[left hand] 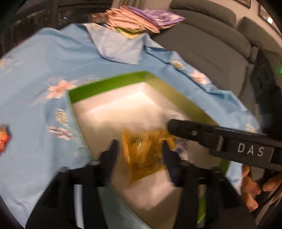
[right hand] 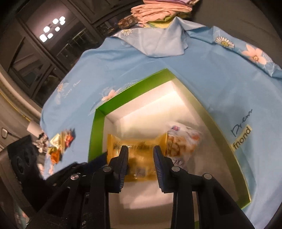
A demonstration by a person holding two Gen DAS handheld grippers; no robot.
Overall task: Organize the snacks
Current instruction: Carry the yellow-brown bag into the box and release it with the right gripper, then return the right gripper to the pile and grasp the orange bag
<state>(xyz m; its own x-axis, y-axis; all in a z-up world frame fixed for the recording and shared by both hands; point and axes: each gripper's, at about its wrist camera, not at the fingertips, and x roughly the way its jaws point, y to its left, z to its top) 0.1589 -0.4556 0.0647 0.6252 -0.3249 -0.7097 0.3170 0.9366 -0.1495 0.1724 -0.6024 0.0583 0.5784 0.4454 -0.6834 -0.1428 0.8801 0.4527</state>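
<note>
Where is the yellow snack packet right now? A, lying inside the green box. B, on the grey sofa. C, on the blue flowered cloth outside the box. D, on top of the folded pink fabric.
A: the yellow snack packet lies on the white floor inside the green box, beside a clear packet.

A light blue cloth [right hand: 202, 74] printed with daisies and pink flowers covers the table. At its far edge lies a stack of folded pink and purple fabrics [left hand: 141, 17]. To the right, past the cloth, stands a grey sofa [left hand: 211, 44] with thick cushions, and framed pictures [left hand: 264, 12] hang on the pale wall above it. On the left, dark-framed glass doors [right hand: 35, 58] reflect a cluster of ceiling lamps [right hand: 52, 29].
</note>
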